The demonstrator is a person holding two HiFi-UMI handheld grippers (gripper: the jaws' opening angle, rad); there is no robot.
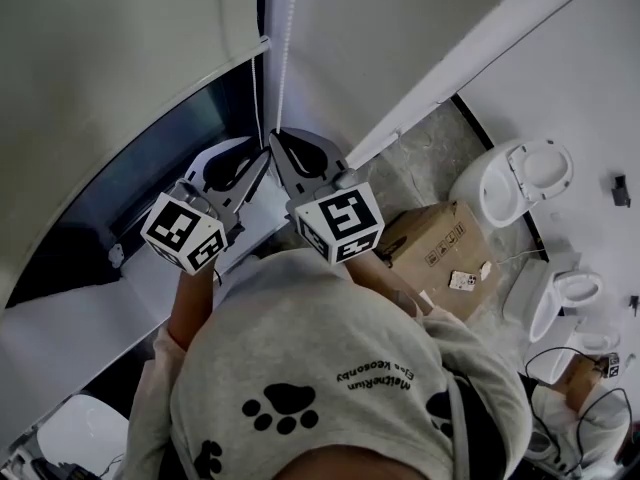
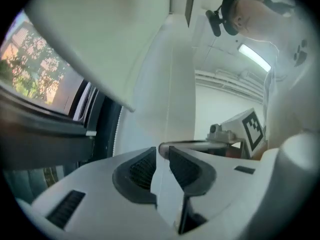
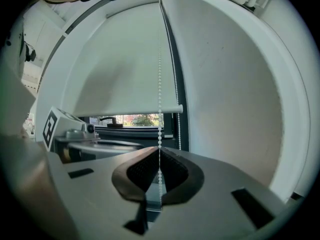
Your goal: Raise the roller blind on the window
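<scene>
Box, one, closed, is seen on the floor at 4 o'clock in the head view; its contents are hidden, and one small white item is laid on top. Two toilets are stood at 3 o'clock. One blind is hung partway down the window, at 12 o'clock above the right gripper, which is clamped on the chain. The left gripper is held with jaws apart, nothing pressed.
</scene>
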